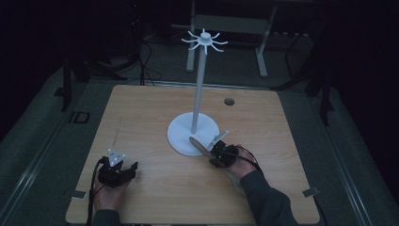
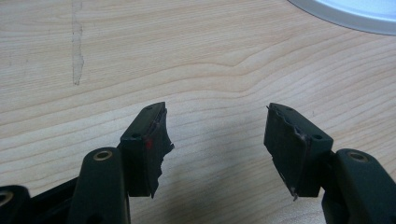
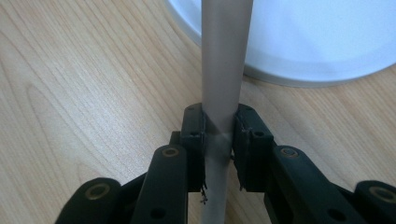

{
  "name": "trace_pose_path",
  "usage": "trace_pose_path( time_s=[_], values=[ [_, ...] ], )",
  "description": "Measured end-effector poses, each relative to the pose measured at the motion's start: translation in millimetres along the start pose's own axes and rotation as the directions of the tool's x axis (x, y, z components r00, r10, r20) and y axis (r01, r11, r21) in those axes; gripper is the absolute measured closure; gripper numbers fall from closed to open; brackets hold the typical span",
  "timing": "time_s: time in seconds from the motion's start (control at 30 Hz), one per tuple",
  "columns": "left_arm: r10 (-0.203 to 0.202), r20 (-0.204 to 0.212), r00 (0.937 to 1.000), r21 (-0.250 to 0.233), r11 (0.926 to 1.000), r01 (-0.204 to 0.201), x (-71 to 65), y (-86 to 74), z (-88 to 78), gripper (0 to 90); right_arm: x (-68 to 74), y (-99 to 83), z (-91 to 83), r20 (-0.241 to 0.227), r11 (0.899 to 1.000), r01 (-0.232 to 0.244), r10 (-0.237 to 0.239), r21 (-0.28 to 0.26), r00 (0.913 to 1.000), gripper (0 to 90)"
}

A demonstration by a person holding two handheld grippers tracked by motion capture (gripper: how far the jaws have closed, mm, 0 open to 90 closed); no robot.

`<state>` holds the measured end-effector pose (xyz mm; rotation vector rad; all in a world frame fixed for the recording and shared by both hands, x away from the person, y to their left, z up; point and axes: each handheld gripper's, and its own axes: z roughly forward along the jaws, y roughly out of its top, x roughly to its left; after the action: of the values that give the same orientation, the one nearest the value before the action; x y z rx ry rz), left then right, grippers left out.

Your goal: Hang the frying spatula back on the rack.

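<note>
A white stand rises from a round base (image 1: 186, 136) on the wooden table, with a thin pole (image 1: 199, 84) and a ring of hooks (image 1: 205, 40) on top. My right gripper (image 1: 212, 153) sits just right of the base's front rim. It is shut on a long flat strip (image 1: 197, 145) whose rounded end reaches over the rim. In the right gripper view, the grey strip (image 3: 224, 60) runs up between the pads of that gripper (image 3: 219, 130) and across the white base (image 3: 327, 42). My left gripper (image 1: 128, 168) rests near the table's front left corner, open (image 2: 217, 140) with bare wood between its fingers.
The table (image 1: 155, 108) has a small dark cable hole (image 1: 229, 101) behind the stand. A corner of the base (image 2: 355, 11) shows at the top right of the left gripper view. Beyond the table's far edge stands a white frame (image 1: 261, 52) on a dark floor.
</note>
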<state>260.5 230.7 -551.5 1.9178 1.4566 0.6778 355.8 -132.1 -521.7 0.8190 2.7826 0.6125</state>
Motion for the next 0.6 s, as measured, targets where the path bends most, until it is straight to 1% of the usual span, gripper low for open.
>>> trace_pose_path(
  time_s=[0.13,0.27,0.5,0.6],
  values=[
    [-0.002,-0.002,1.0000,-0.003,1.0000,0.002,0.3,-0.1,-0.1,39.8,-0.8,0.0,-4.2,0.003,1.000,-0.001,0.001,-0.018,1.0000,75.6],
    [-0.001,-0.002,1.0000,-0.004,1.0000,0.001,0.2,-0.1,-0.2,39.8,-1.4,-0.5,-12.5,0.007,0.998,-0.009,0.010,-0.057,0.9999,75.6],
    [-0.002,-0.003,1.0000,-0.004,1.0000,0.002,0.2,-0.1,-0.3,39.9,-3.3,-2.0,-22.2,0.019,0.994,-0.015,0.017,-0.106,0.9997,75.6],
    [-0.002,-0.003,1.0000,-0.005,1.0000,0.002,0.4,-0.1,-0.4,39.9,-4.2,-2.5,-26.1,0.021,0.991,-0.028,0.031,-0.129,0.9993,75.6]
  ],
)
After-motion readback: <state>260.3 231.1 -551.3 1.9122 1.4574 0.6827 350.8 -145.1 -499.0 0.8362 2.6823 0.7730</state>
